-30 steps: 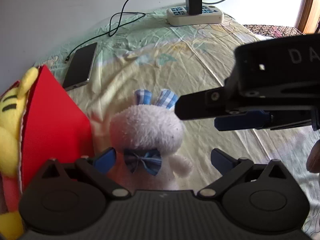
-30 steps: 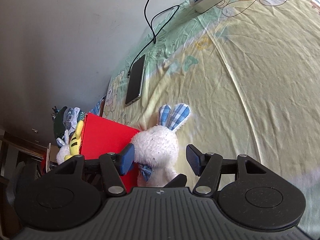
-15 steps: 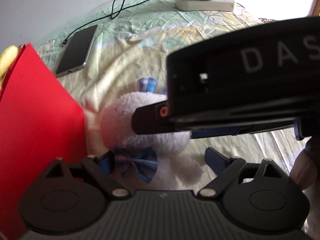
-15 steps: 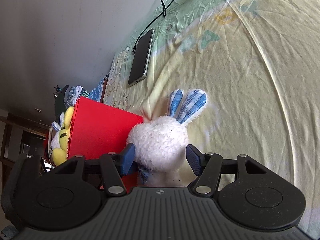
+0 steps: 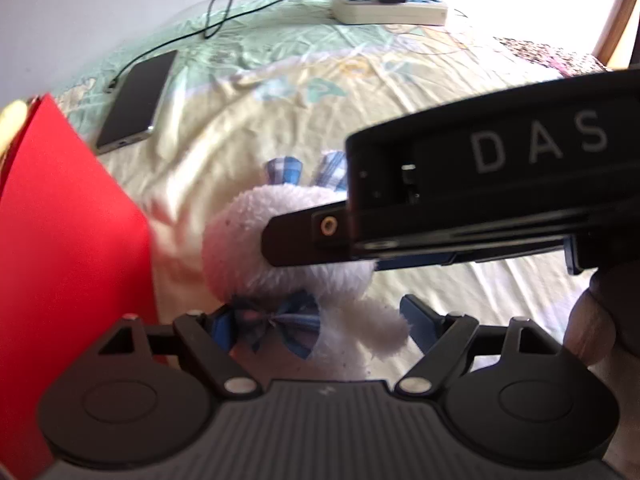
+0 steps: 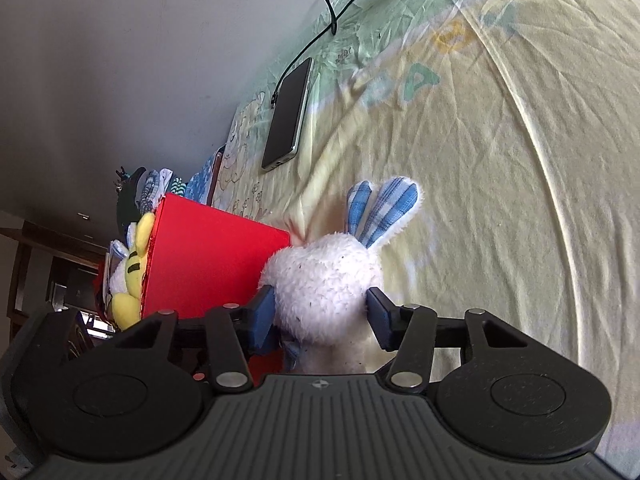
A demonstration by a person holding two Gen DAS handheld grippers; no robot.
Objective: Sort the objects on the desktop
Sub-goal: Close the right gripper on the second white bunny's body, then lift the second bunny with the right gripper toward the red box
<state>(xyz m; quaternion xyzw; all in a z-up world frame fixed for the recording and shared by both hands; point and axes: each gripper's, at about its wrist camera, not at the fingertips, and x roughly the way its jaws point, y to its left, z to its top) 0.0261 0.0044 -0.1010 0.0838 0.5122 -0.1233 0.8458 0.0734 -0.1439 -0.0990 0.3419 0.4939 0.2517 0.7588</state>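
A red box (image 6: 212, 264) stands on the yellow bed sheet (image 6: 500, 200). A yellow plush toy (image 6: 134, 268) with black stripes pokes out of the box's open side, and I cannot tell what else is in there. Just beside the box lies a white plush bunny (image 6: 324, 292) with 2 blue checked ears and a blue bow. The right gripper (image 6: 320, 318) has the bunny's head between its 2 blue fingers (image 6: 262, 316). Both fingers touch the fur, but the head does not look squeezed, so I cannot tell if they grip it yet. The left gripper (image 5: 316, 322) is wide open, and the bunny's bow and arm sit between its fingers. The right gripper's black body crosses over the bunny's head in the left view. Farther off lie a phone (image 5: 138, 102) on its cable and a white power strip (image 5: 390, 6).
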